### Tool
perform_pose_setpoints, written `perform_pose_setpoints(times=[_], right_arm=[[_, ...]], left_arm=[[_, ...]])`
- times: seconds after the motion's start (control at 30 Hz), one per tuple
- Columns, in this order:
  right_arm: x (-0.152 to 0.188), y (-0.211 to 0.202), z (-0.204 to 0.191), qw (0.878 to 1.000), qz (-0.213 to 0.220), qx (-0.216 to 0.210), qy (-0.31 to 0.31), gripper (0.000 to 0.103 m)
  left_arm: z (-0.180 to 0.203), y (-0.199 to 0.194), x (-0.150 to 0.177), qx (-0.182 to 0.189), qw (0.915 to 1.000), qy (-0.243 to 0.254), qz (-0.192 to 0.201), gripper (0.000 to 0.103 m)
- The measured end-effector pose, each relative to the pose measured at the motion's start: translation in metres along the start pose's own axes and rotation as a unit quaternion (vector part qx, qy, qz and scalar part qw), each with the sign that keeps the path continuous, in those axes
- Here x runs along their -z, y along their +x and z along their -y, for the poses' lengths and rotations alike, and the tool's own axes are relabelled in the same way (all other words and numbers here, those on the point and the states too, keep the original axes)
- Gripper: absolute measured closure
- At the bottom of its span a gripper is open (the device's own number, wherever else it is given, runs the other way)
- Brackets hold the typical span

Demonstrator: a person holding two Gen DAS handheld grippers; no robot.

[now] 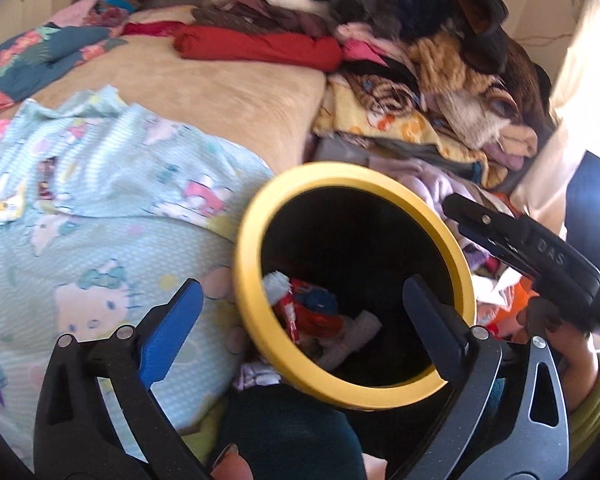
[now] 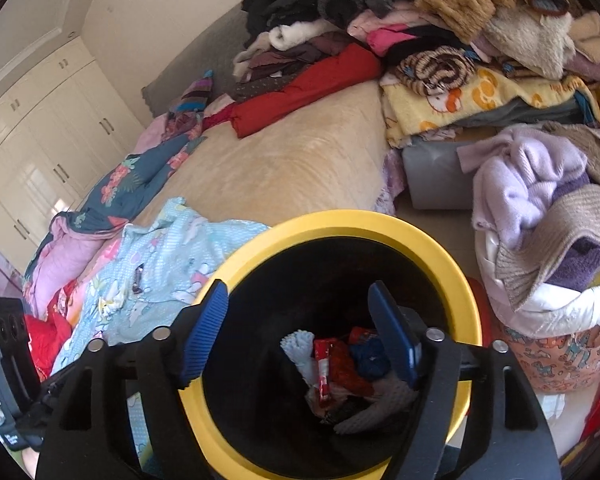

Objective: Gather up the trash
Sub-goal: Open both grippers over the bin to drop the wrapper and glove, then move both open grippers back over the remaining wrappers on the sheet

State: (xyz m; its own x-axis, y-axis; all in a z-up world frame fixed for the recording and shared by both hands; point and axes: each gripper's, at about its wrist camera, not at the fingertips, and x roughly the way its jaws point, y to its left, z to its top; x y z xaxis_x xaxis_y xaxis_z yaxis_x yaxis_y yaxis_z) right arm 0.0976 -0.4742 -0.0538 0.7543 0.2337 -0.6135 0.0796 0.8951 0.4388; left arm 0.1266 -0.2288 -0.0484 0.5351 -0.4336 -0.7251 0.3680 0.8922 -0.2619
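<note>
Plainly, both sets of fingers are released with nothing between them. The left gripper (image 1: pixel 300 304) hangs with jaws spread wide across the near rim of the yellow-rimmed bin (image 1: pixel 256 264), and the right gripper (image 2: pixel 300 332) gapes directly over the bin's mouth. The trash (image 2: pixel 340 364), red wrappers and pale scraps, lies at the bin's bottom. With the drop seemingly made, the sound course is to lift both grippers straight clear of the rim without tipping the bin, then look for litter on the bed. The left view alone shows a small colourful scrap (image 1: pixel 0 208) at the left edge of the pale blue cartoon sheet (image 1: pixel 112 208); the right view alone shows a laundry basket (image 2: pixel 556 352) beside the bin.
</note>
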Motion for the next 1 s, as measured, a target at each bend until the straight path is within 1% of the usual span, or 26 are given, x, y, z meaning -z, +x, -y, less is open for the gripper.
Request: perform_pose_setpoints(times=[0.13, 0.43, 0.73, 1.0], right_arm=[[0.000, -0.004, -0.022, 1.000, 0.007, -0.013, -0.023, 0.026], [0.002, -0.005, -0.059, 0.998, 0.006, -0.031, -0.053, 0.024], [0.005, -0.007, -0.096, 0.995, 0.010, -0.052, -0.081, 0.023], [0.007, -0.002, -0.125, 0.992, 0.003, -0.068, -0.107, 0.022]], left_arm=[[-0.009, -0.017, -0.002, -0.018, 0.9995, -0.003, 0.024, 0.011], [-0.035, -0.045, -0.003, -0.042, 0.9972, -0.024, 0.057, 0.011], [-0.061, -0.072, -0.004, -0.081, 0.9912, -0.041, 0.096, 0.011], [-0.089, -0.091, -0.001, -0.101, 0.9862, -0.065, 0.113, 0.011]])
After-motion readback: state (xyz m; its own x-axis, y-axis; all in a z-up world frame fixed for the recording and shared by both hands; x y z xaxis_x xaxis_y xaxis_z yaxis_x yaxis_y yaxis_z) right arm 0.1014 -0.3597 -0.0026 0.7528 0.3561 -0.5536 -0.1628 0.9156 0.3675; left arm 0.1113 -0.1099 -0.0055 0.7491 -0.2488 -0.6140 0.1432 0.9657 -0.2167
